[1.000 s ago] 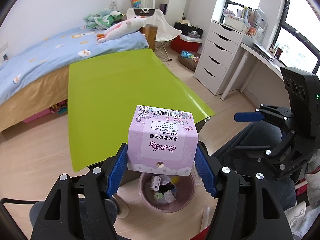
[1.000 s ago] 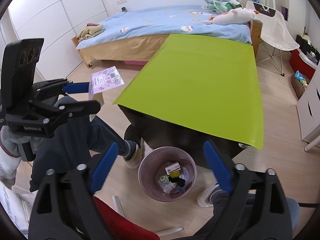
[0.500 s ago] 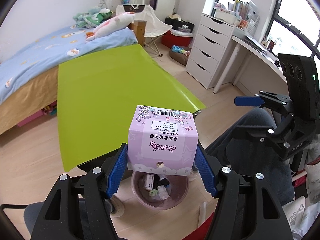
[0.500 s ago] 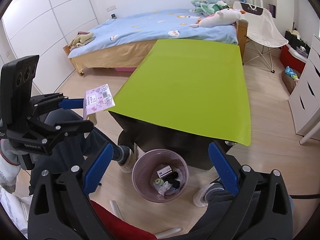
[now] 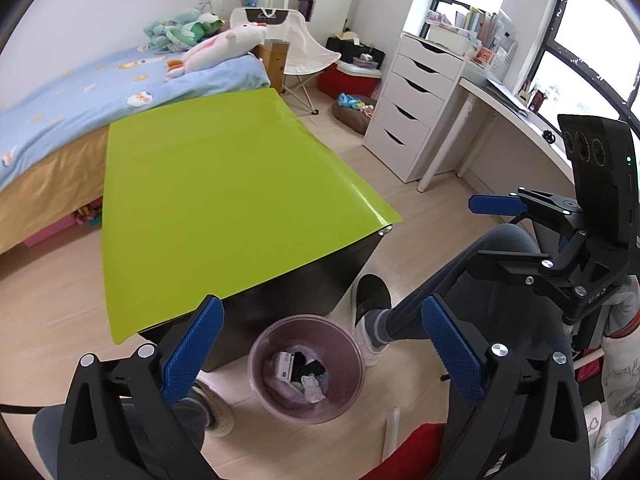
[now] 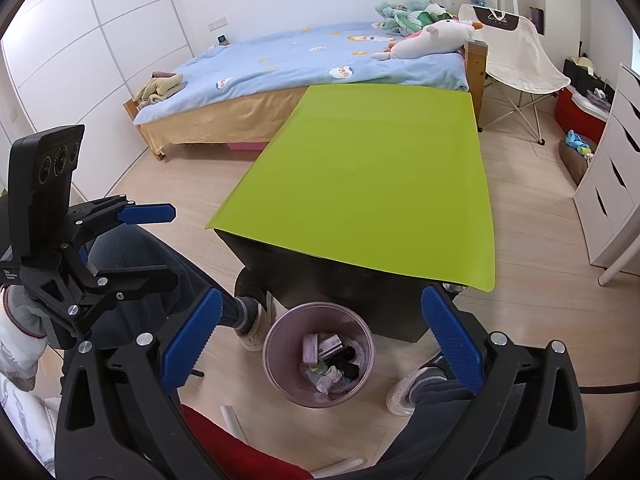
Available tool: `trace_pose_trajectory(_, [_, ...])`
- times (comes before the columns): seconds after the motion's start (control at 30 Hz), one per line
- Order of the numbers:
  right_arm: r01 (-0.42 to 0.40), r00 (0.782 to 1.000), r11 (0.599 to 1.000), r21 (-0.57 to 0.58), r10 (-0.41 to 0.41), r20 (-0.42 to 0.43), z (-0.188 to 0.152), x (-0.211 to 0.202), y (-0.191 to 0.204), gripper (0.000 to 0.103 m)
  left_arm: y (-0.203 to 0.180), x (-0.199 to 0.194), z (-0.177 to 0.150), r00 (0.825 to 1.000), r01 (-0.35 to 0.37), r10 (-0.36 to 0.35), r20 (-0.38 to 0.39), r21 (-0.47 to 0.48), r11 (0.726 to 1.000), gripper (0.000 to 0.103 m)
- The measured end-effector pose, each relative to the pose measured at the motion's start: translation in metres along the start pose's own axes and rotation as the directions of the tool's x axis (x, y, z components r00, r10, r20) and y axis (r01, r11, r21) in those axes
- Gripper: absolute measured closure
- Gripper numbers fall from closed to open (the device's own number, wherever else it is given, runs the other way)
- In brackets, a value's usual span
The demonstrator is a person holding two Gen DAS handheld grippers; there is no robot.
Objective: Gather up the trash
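Note:
A pink waste bin [image 5: 353, 390] [image 6: 276, 376] stands on the floor against the front of the green-topped table [image 5: 224, 200], holding several scraps. A pale purple box [image 6: 310, 348] lies inside it on the left. My left gripper [image 5: 320, 308] hangs above the bin with its jaws opening wide and nothing between them. In the right wrist view it shows at the left [image 6: 160, 244]. My right gripper [image 6: 320, 300] also hovers over the bin, jaws opening, with nothing in them. It appears at the right of the left wrist view [image 5: 488, 232].
A person's legs and shoes [image 5: 370, 320] [image 6: 250, 320] flank the bin. A white tube [image 6: 232, 420] lies on the floor nearby. A bed [image 6: 312, 64] is behind the table, with a white drawer unit [image 5: 408, 108] and a folding chair [image 6: 516, 52] to the right.
The left jaws spread and let go of the purple box, which dropped into the bin. The right jaws widened a little. Both hands stayed over the bin.

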State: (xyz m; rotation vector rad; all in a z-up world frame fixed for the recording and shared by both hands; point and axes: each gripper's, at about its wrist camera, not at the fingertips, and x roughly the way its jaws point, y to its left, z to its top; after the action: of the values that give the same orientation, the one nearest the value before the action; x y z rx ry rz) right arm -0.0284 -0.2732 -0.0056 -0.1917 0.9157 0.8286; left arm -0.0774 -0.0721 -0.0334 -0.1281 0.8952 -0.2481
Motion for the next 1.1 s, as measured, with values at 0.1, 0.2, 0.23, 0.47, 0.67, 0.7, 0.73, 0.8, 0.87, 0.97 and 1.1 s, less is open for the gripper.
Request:
trace_pose_trajectory(0.1, [-0.005,1.000,1.000,-0.002,0.005,0.003,0.002,0.001,0.001,0.003,0.003,0.001,0.000,1.000,-0.005,0.005,-0.008,-0.009,1.000,0.007])
trace_pose_trajectory(0.2, [-0.006,1.000,1.000,0.001,0.006,0.012,0.007,0.001,0.001,0.003,0.008,0.000,0.004,1.000,-0.018,0.018,-0.001,-0.023,1.000,0.007])
trace_pose_trajectory(0.23, [-0.005,1.000,1.000,0.003,0.005,0.016,0.008,0.001,0.001,0.003,0.009,-0.001,0.004,1.000,-0.020,0.020,0.002,-0.027,0.999,0.006])
trace_pose_trajectory(0.47, [0.016,0.998,1.000,-0.004,-0.016,0.057,0.028,-0.001,0.000,0.003,0.023,-0.005,0.016,0.999,-0.043,0.045,0.030,-0.057,0.997,0.006])
trace_pose_trajectory(0.67, [0.022,0.997,1.000,-0.006,-0.022,0.072,0.040,0.001,-0.002,0.003,0.036,-0.012,0.029,0.991,-0.104,0.111,0.072,-0.090,0.991,0.006])
trace_pose_trajectory(0.7, [0.021,0.997,1.000,-0.007,-0.020,0.073,0.041,0.002,-0.002,0.003,0.037,-0.011,0.031,0.990,-0.114,0.120,0.069,-0.089,0.990,0.006])
trace_pose_trajectory(0.73, [0.019,0.997,1.000,-0.007,-0.019,0.073,0.042,0.003,-0.002,0.003,0.038,-0.010,0.032,0.990,-0.118,0.124,0.063,-0.088,0.989,0.006])
trace_pose_trajectory(0.8, [0.018,0.997,1.000,-0.008,-0.018,0.070,0.044,0.004,-0.003,0.003,0.041,-0.008,0.033,0.992,-0.113,0.118,0.054,-0.089,0.990,0.006])
trace_pose_trajectory(0.87, [0.017,0.997,1.000,-0.008,-0.017,0.069,0.045,0.005,-0.003,0.003,0.042,-0.007,0.033,0.991,-0.120,0.125,0.051,-0.091,0.989,0.006])
trace_pose_trajectory(0.97, [0.017,0.998,1.000,-0.009,-0.017,0.067,0.046,0.005,-0.002,0.003,0.044,-0.005,0.034,0.990,-0.125,0.130,0.045,-0.097,0.987,0.006])
trace_pose_trajectory(1.1, [0.013,0.998,1.000,-0.009,-0.013,0.067,0.051,0.008,-0.003,0.003,0.051,-0.004,0.035,0.990,-0.129,0.135,0.040,-0.128,0.983,0.006])
